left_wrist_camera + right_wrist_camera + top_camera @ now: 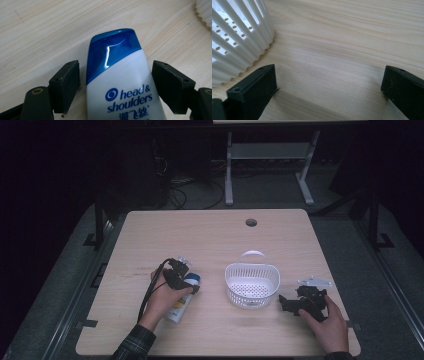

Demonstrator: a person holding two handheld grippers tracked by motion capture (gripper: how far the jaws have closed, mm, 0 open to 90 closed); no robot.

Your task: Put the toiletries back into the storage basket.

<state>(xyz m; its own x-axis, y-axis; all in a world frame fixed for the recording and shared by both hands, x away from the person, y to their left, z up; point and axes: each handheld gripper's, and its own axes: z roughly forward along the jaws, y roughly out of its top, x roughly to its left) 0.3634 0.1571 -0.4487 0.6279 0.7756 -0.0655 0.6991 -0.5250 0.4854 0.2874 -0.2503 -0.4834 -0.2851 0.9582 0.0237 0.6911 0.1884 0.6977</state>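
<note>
Two tongs down on the surface (215,235), one per hand. Left tongs (115,85) spread wide around a white shampoo bottle (125,97) – small gap on each side, pads not touching it. Bottle lying flat on the wood, blue cap (112,51) pointing away from the person, "head & shoulders" print facing up. Seen from the high view: left tongs (186,282) over the cap end of the bottle, left hand (162,301) behind them, plaid sleeve (134,345) at the bottom edge, black cable (150,292) looping back along the wrist.

Right tongs (329,87) also wide open – bare wood between the jaws, nothing held. From above, right tongs (289,304) low on the surface, right hand (327,322) gripping the body, grey three-cornered plate (314,282) on top.

White slotted basket (251,285) between the two tongs, upright, handle at the far side, just beside the right jaws; ribbed wall (239,37) close to one jaw in the right gripper view, not touching. Round cable hole (251,222) near the far edge. Metal frame legs (270,165) on the floor beyond.
</note>
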